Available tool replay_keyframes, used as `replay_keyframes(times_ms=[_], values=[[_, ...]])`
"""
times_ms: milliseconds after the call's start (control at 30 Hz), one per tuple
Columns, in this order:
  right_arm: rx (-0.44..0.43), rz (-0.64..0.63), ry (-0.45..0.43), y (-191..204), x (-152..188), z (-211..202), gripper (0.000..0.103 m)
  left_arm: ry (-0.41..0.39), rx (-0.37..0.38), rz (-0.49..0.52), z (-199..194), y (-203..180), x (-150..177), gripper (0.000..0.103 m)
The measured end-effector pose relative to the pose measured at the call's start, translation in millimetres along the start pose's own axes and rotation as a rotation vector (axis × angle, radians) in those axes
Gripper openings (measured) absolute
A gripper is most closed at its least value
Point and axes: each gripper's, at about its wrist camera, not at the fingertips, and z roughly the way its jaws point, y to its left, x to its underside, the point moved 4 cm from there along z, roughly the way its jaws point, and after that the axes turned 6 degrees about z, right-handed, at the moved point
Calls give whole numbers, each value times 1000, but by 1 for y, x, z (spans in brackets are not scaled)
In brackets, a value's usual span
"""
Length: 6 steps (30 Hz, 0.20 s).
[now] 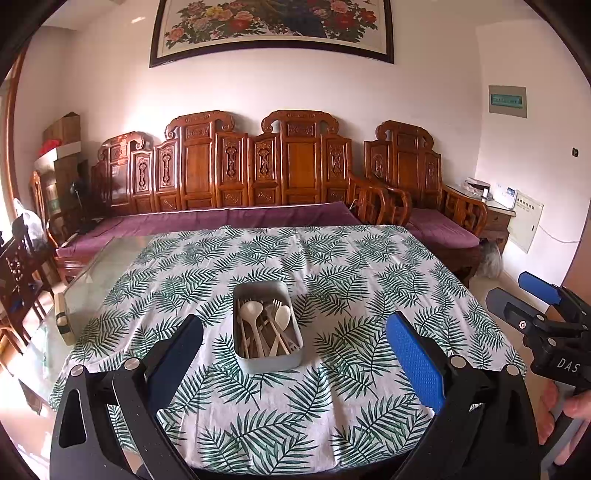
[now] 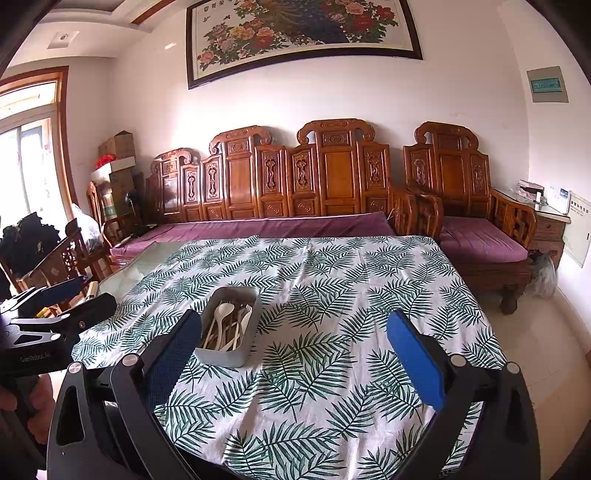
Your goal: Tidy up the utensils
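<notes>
So the utensils (image 1: pixel 264 328) are all sitting in a grey bin (image 1: pixel 268 360), a rounded rectangular tray type thing, parked around the middle of the table on the near half. You can make out a couple of white spoons (image 1: pixel 252 309), at least one fork (image 1: pixel 276 305) and some pale sticks that might be chopsticks, all jumbled lengthwise. Can't really count them.

The bin sits on a tablecloth (image 1: pixel 351 291) with green fern leaves on white. The cloth doesn't cover the whole top, there's bare glass table (image 1: pixel 110 269) showing on the left side.

The left gripper (image 1: pixel 295 354) is spread wide with nothing between its blue pads, hovering above the near edge of the table with the bin straight ahead between its fingers. The right gripper (image 2: pixel 295 354) is also wide apart and empty, a bit further right, so the bin shows up by its left finger in that view. Each gripper shows up at the edge of the other's camera, with part of a hand (image 1: pixel 574 410) around the handle.

Behind the table there's a carved wooden bench (image 1: pixel 229 173) with purple cushions along the wall, and a big flower painting (image 1: pixel 273 26) above it.
</notes>
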Motion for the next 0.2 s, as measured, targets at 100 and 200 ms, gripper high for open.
replay_keyframes(times_ms=[100, 200], values=[[0, 1, 1, -1, 0, 0, 101, 0, -3, -1, 0, 0, 0, 96], [0, 1, 0, -1, 0, 0, 101, -3, 2, -6, -1, 0, 0, 96]])
